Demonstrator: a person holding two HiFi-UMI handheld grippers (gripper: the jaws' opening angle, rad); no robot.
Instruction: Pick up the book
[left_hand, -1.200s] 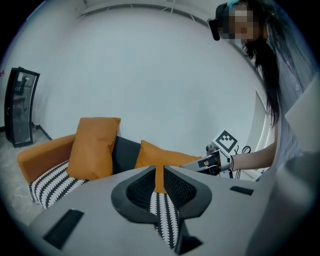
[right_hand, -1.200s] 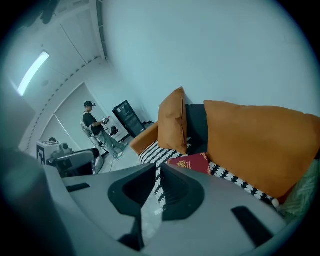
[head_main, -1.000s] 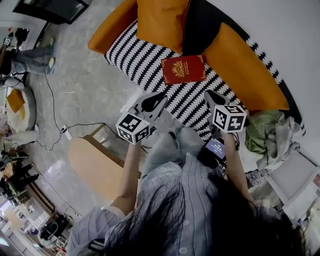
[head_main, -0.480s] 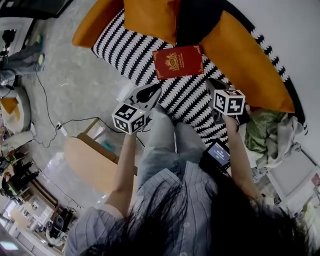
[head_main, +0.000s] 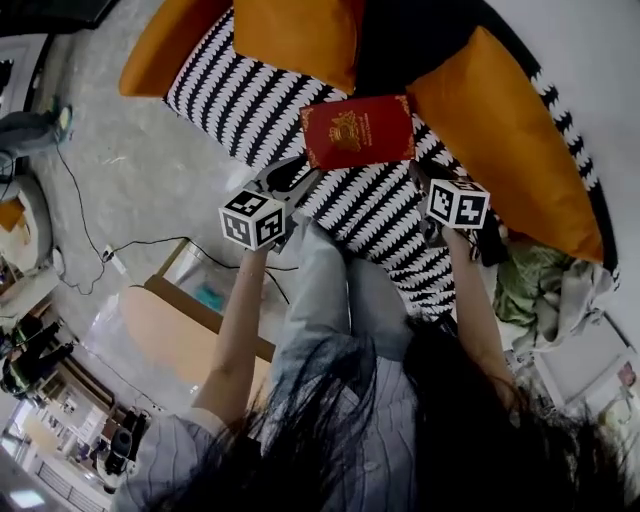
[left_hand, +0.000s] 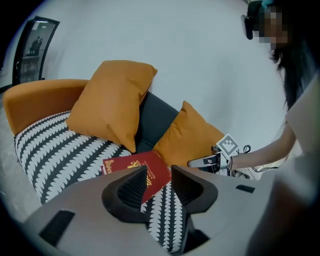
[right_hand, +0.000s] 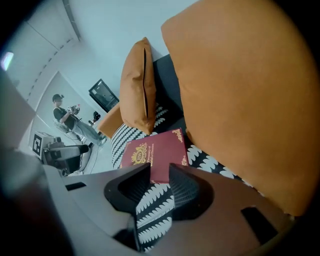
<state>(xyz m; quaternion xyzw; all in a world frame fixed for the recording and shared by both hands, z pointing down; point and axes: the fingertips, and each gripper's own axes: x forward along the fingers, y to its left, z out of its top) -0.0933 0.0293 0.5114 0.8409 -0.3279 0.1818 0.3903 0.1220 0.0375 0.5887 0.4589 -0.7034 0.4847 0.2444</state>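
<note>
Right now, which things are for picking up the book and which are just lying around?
For the job: red book; left claw and right claw, both opening, nothing between them yet.

Just lying about: orange cushions; green cloth; cable on the floor. The striped sofa seat only holds the book.

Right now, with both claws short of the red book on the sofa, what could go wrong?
Left claw and right claw are opening, nothing between them. The red book lies flat on the soft striped seat, so a claw may pinch fabric or only the cover. A push could slide it under the orange cushion beside it.
</note>
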